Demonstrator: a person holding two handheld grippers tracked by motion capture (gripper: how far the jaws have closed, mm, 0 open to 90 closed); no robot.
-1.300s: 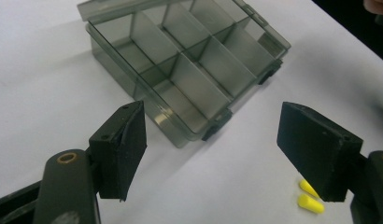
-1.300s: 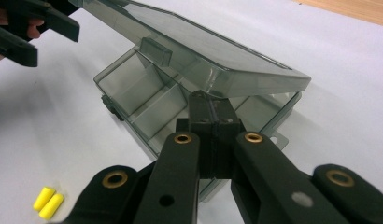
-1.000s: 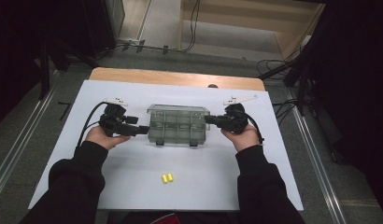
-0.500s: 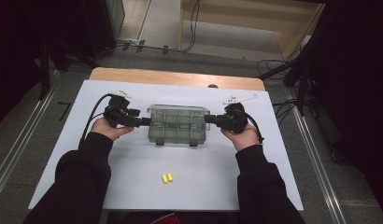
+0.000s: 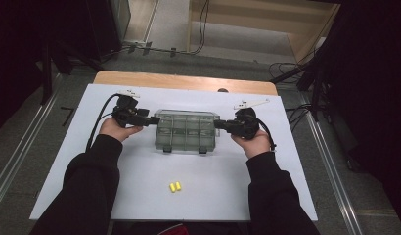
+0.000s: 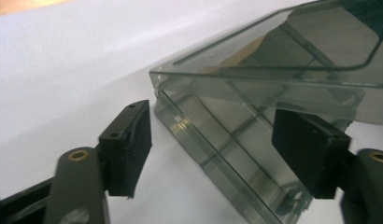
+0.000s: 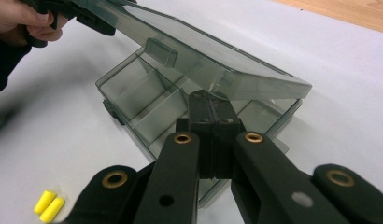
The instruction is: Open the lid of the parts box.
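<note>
I am holding my right fingers [image 7: 213, 126] shut tight, and they are pressing against the near end wall of the see-through box [image 5: 186, 131], which is sitting in the middle of the white surface [image 5: 286, 186] with its lid [image 7: 203, 60] partly lifted. My left fingers [image 6: 217, 140] are standing apart around the box's other end, and they have just been closing a little, with the box corner between them but not pinched. Two little yellow pieces [image 5: 175, 186] are lying on the surface nearer to me, well apart from the box.
</note>
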